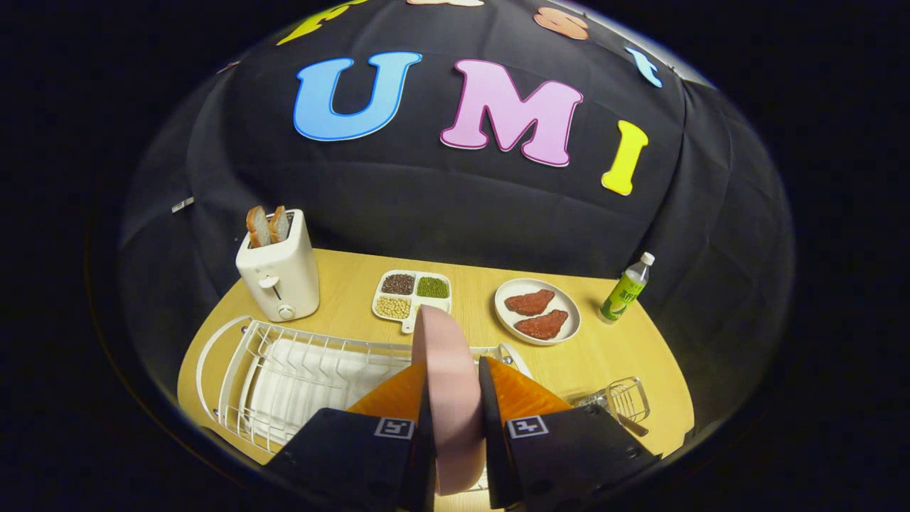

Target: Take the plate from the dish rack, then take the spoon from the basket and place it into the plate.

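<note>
A pink plate (448,384) stands on edge between my two fingers, and my gripper (453,377) is shut on it. The plate is lifted above the white wire dish rack (284,377), which lies below and to the left of the fingers on the wooden table (604,355). A small wire basket (625,400) sits to the right of the fingers, with a spoon handle (631,425) sticking out of it.
Beyond the rack stand a white toaster (279,274) with bread, a divided dish (412,293) of beans and a white plate (537,311) with two red pieces of food. A green-labelled bottle (625,288) stands at the far right.
</note>
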